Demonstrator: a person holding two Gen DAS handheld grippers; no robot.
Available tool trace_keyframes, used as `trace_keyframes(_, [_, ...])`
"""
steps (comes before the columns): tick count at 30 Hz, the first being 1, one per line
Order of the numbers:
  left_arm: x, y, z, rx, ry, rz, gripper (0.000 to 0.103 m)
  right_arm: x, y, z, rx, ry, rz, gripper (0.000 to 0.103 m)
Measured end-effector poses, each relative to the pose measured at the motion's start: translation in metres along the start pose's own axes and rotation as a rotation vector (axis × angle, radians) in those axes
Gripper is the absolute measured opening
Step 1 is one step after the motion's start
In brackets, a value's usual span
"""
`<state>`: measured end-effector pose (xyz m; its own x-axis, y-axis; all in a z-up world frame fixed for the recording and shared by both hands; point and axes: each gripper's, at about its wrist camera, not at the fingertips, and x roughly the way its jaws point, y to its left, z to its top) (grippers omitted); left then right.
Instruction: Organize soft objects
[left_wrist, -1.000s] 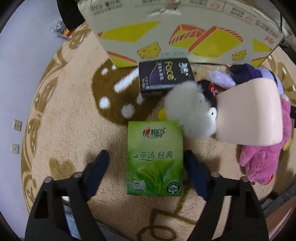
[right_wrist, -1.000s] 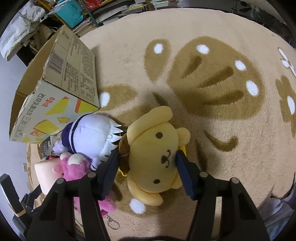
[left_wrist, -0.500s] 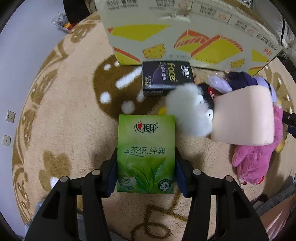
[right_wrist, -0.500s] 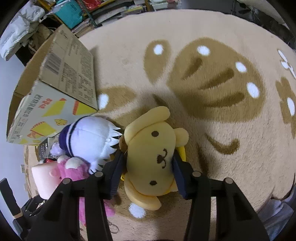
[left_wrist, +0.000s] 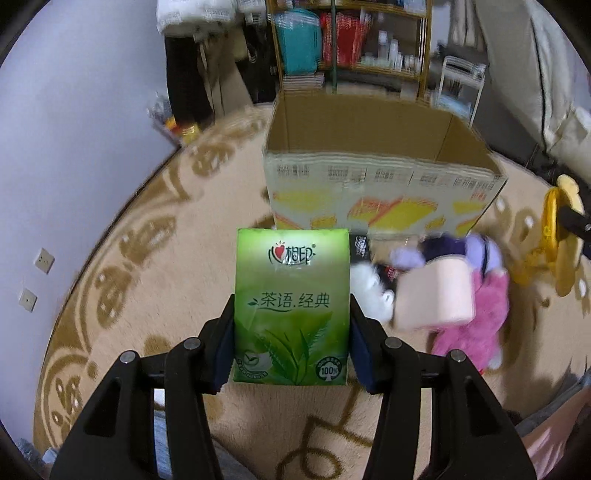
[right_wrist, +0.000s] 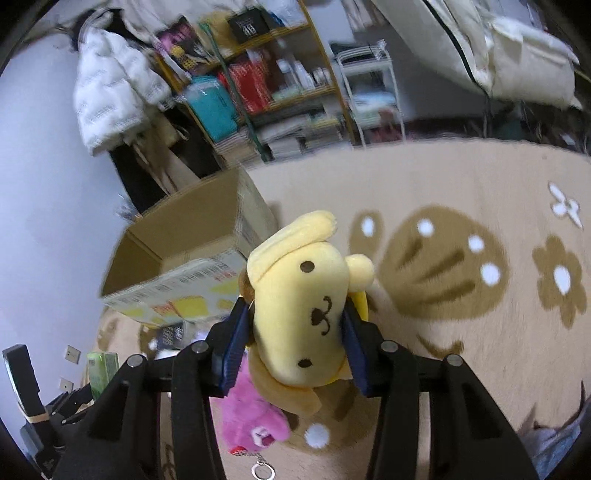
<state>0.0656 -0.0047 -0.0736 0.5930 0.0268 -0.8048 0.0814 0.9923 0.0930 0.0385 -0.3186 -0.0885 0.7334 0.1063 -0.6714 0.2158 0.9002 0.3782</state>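
The left gripper (left_wrist: 291, 341) is pinching a green tissue pack (left_wrist: 291, 306) by its sides, holding it above the beige rug (left_wrist: 147, 280), on the near side of the open cardboard box (left_wrist: 373, 177). The right gripper (right_wrist: 295, 343) is squeezing a yellow dog plush (right_wrist: 303, 314) between its pads, just right of the box (right_wrist: 177, 254). A pink plush (left_wrist: 476, 321) and a peach cushion (left_wrist: 436, 295) are lying on the rug in front of the box.

Black angular tool (left_wrist: 291, 343) arms, round silver pivot screws, dark blue finger pads (right_wrist: 233, 349).
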Motion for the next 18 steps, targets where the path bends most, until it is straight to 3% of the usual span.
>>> trace_keyframes(4, [-0.027, 0.006, 0.005, -0.023, -0.134, 0.01, 0.051, -0.023, 0.005, -0.002, -0.042, -0.086, 0.044, 0.051])
trace_keyframes(8, [-0.049, 0.009, 0.011, -0.045, -0.233, -0.042, 0.051, -0.036, 0.015, -0.002, -0.076, -0.16, 0.099, 0.051])
trace_keyframes(12, [-0.072, 0.004, 0.018, -0.023, -0.367, -0.017, 0.051, -0.053, 0.027, 0.003, -0.115, -0.23, 0.136, 0.051])
trace_keyframes(15, [-0.085, 0.0, 0.025, -0.006, -0.421, -0.006, 0.051, -0.063, 0.036, 0.008, -0.144, -0.263, 0.157, 0.051])
trace_keyframes(18, [-0.092, 0.0, 0.036, 0.0, -0.425, -0.037, 0.051, -0.068, 0.048, 0.018, -0.182, -0.288, 0.15, 0.052])
